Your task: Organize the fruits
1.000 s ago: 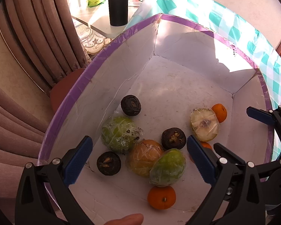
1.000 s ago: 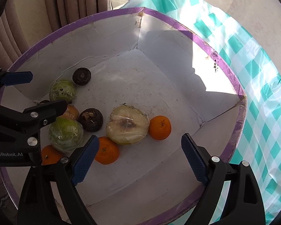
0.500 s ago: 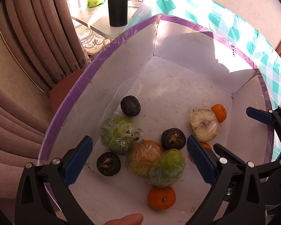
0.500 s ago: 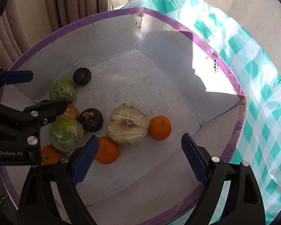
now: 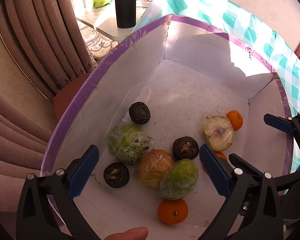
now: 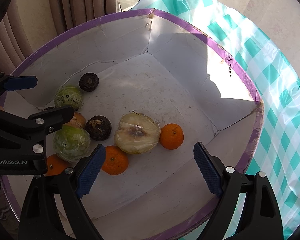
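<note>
Both claws hang spread and empty over the white box (image 6: 190,46): our left claw (image 5: 149,172) above the wrapped green fruit (image 5: 179,180), our right claw (image 6: 149,169) near the tangerine (image 6: 115,160) and the wrapped cut fruit (image 6: 137,133). We judge the fruit too crowded; closing could pinch slippery film, nudge neighbours rolling, or knock the two claws together.

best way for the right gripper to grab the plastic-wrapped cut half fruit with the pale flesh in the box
Come straight down on the plastic-wrapped pale cut half fruit with the right gripper, open now, and pinch its rounded rind edges, not the flat cut face, which points up. Set the fingers across its near and far edges, which look free: a small orange tangerine touches its right edge and a dark wrinkled round fruit sits close on its left.
</note>
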`<state>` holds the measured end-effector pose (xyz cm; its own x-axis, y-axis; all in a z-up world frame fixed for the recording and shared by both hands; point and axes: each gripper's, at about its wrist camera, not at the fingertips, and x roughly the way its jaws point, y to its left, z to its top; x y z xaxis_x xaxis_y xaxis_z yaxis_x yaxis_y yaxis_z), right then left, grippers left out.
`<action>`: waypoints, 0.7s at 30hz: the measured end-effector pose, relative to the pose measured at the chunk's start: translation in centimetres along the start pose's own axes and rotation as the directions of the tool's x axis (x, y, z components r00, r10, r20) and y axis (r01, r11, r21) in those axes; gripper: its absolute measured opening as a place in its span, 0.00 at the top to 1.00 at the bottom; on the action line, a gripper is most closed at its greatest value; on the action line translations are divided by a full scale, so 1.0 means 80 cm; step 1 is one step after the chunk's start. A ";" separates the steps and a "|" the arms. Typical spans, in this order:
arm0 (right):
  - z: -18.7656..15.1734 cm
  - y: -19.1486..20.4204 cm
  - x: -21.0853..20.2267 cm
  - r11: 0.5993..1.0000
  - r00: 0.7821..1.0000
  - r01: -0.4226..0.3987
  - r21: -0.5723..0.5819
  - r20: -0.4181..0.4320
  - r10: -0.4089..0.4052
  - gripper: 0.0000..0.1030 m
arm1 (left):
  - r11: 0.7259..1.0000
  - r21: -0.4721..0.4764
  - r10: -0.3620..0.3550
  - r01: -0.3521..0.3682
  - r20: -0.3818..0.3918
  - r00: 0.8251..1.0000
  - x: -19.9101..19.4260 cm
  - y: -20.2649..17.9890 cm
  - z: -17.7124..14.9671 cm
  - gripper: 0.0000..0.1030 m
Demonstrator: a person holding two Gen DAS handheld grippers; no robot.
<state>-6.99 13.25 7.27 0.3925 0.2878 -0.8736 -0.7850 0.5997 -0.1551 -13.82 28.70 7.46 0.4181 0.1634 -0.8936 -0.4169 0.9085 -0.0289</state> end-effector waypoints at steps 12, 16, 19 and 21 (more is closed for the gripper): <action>0.001 0.002 0.001 1.000 1.000 0.001 0.002 0.000 -0.001 0.17 | 1.000 0.000 0.006 -0.006 -0.001 1.000 0.001 -0.002 -0.002 0.02; 0.001 0.002 0.001 1.000 1.000 0.001 0.002 0.000 -0.001 0.17 | 0.999 0.009 0.033 -0.033 -0.002 0.999 0.001 -0.004 -0.001 0.02; 0.001 0.002 0.001 1.000 1.000 0.002 0.001 0.000 -0.002 0.17 | 0.999 0.014 0.031 -0.031 0.002 1.000 0.001 -0.004 0.000 0.02; 0.001 0.002 0.001 1.000 1.000 0.003 0.000 0.001 -0.003 0.17 | 1.000 0.015 0.023 -0.023 0.003 1.000 0.000 -0.003 0.000 0.02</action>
<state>-7.07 13.45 7.25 0.3954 0.2863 -0.8728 -0.7836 0.6008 -0.1579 -13.70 28.48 7.44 0.4111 0.1853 -0.8926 -0.4142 0.9102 -0.0018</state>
